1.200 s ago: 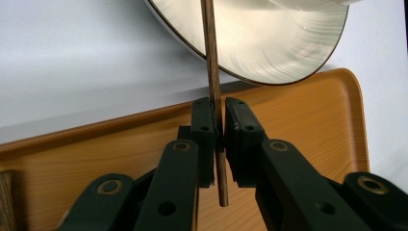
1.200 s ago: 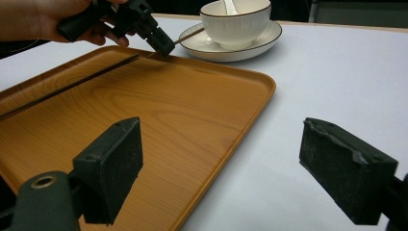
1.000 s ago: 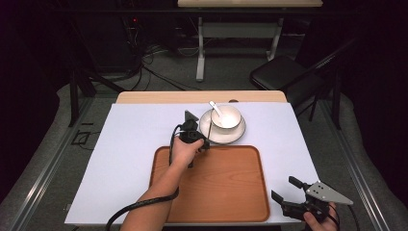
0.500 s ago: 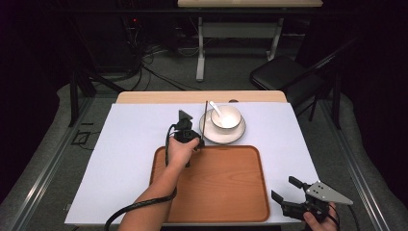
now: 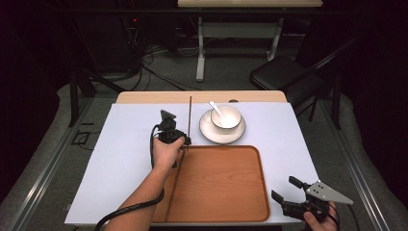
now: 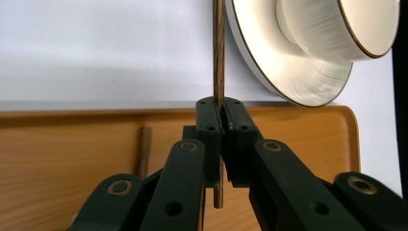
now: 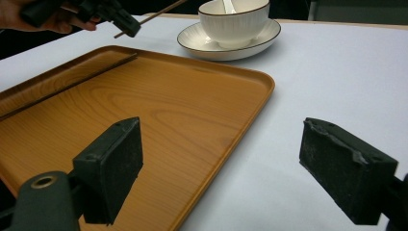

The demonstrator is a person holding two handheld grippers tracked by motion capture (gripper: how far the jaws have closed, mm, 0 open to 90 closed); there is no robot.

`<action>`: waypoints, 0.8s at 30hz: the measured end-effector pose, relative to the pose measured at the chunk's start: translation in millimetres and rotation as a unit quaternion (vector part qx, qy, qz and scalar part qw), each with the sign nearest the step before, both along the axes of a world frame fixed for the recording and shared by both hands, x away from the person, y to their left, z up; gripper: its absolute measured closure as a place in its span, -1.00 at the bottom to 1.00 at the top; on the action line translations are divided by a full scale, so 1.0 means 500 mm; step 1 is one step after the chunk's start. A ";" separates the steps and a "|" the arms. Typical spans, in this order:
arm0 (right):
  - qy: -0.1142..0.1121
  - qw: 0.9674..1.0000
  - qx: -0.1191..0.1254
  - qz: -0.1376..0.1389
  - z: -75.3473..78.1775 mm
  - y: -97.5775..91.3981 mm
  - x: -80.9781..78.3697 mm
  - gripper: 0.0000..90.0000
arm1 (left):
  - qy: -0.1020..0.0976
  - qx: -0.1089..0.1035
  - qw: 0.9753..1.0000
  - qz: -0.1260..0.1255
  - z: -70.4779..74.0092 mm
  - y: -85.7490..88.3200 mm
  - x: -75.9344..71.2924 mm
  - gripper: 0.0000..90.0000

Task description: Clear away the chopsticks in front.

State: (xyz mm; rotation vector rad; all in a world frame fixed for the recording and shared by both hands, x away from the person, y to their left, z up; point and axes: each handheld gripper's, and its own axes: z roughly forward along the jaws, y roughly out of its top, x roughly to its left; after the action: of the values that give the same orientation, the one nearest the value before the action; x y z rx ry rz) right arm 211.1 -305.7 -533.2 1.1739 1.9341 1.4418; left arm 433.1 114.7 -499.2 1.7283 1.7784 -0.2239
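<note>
My left gripper (image 5: 185, 142) is shut on a dark wooden chopstick (image 5: 189, 120), which points away over the white table cover, just left of the saucer (image 5: 211, 132). In the left gripper view the chopstick (image 6: 219, 48) runs up between the closed pads (image 6: 210, 126), beside the saucer (image 6: 288, 72) and bowl (image 6: 337, 24). A second chopstick (image 5: 174, 185) lies in the wooden tray (image 5: 240, 202) along its left rim. The white bowl (image 5: 226, 116) holds a spoon (image 5: 216, 108). My right gripper (image 5: 285, 189) is open with nothing in it, off the tray's near right corner (image 7: 221, 163).
The right gripper view shows the tray (image 7: 144, 96), the bowl (image 7: 234, 19) on its saucer behind it, and the other hand with its gripper (image 7: 120, 19) at the far left. A black chair (image 5: 284, 72) and table legs stand beyond the table.
The left gripper has carried the chopstick to the left, away from the saucer's rim, and it now points straight away. The right gripper has stayed put.
</note>
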 end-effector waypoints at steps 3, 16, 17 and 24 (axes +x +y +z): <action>-0.001 1.000 -0.001 0.000 0.000 0.000 0.000 -0.67 | -0.003 0.000 1.000 -0.005 0.008 0.019 -0.016 0.92; -0.005 1.000 0.001 0.002 0.000 -0.001 -0.002 -0.67 | -0.020 -0.004 1.000 -0.008 0.036 0.151 -0.184 0.92; -0.005 1.000 0.001 0.003 0.000 -0.001 -0.001 -0.67 | -0.021 -0.004 1.000 -0.008 0.037 0.156 -0.197 0.92; -0.003 1.000 0.004 0.002 0.000 -0.001 0.001 -0.67 | -0.020 -0.002 1.000 -0.024 0.038 0.165 -0.257 0.92</action>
State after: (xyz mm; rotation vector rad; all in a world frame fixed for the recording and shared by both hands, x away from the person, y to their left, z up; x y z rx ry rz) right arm 211.5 -306.0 -533.3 1.1693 1.9304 1.4551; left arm 304.8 197.3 -480.3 1.7623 1.7083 -0.2127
